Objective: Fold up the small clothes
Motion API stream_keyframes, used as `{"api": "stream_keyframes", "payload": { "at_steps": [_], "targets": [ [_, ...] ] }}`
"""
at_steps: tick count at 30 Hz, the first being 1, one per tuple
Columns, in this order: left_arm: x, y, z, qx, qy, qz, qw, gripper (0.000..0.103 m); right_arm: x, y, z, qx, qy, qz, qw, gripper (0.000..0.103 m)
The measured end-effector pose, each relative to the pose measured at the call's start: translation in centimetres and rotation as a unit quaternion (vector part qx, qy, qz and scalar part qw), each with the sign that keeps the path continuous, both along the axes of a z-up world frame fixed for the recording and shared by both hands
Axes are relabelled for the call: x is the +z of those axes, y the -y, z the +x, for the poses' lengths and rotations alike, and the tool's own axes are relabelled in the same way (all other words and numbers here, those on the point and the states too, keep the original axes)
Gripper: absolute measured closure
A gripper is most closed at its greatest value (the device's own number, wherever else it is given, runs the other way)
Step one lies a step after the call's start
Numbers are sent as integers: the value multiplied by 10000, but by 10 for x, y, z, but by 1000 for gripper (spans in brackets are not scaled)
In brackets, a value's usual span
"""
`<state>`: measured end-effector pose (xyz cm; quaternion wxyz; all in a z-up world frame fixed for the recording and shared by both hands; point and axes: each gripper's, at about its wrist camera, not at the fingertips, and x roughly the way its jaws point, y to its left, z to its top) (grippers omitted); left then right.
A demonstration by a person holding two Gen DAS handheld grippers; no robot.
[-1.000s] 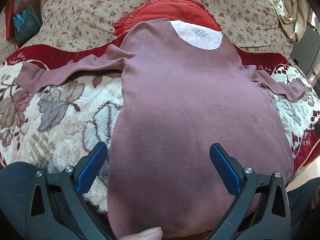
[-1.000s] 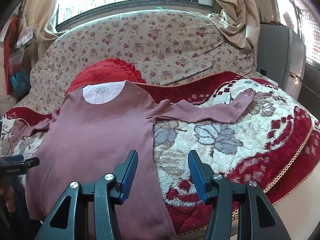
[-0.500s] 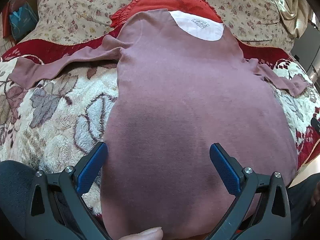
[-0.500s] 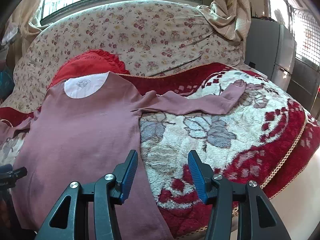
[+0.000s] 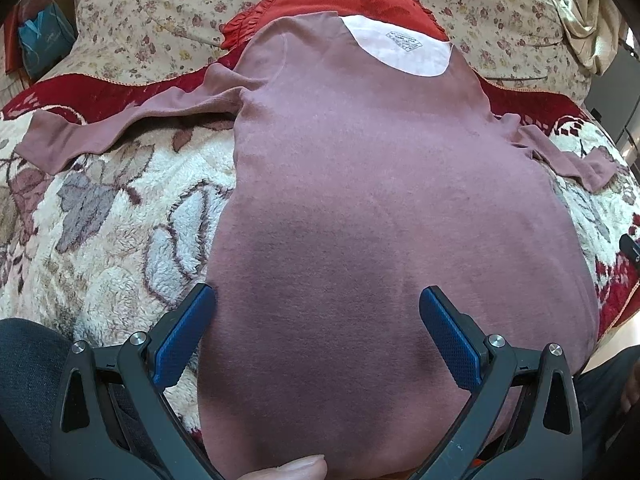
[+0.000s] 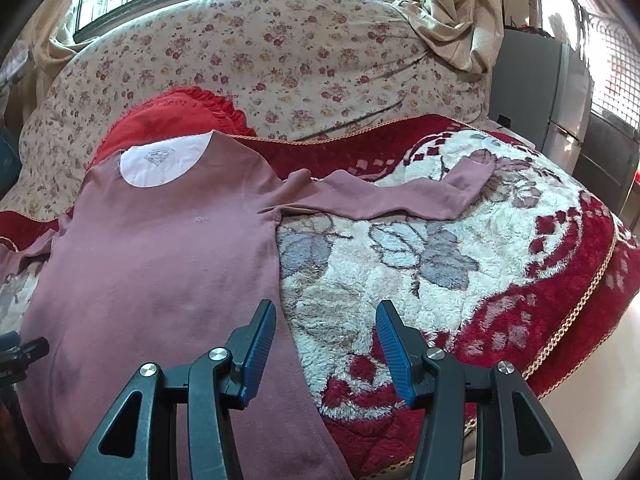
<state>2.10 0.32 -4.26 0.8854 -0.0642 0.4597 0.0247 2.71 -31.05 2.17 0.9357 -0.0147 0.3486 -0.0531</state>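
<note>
One mauve shirt (image 5: 372,200) is spread flat, sleeves out, on a blanket (image 6: 400,280). Being light, soft and limp (it will sag if lifted by one point), it is best pinched at a sleeve cuff or hem corner. Both the left hand-held gripper (image 5: 316,332) and the right hand-held gripper (image 6: 326,344) are released, grasping nothing.

The shirt's (image 5: 380,208) hem ran off the left wrist view's bottom edge; its label (image 6: 160,156) print was too small to read; the red cushion (image 6: 160,116) lay half hidden behind it.
</note>
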Motion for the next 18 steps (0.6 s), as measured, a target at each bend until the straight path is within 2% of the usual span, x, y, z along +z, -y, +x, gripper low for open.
{"api": "stream_keyframes", "payload": {
  "at_steps": [18],
  "targets": [
    [4,0,-6,33,87,43,9999,1,0,7,-3,-82,18,-31,10000,53]
  ]
}}
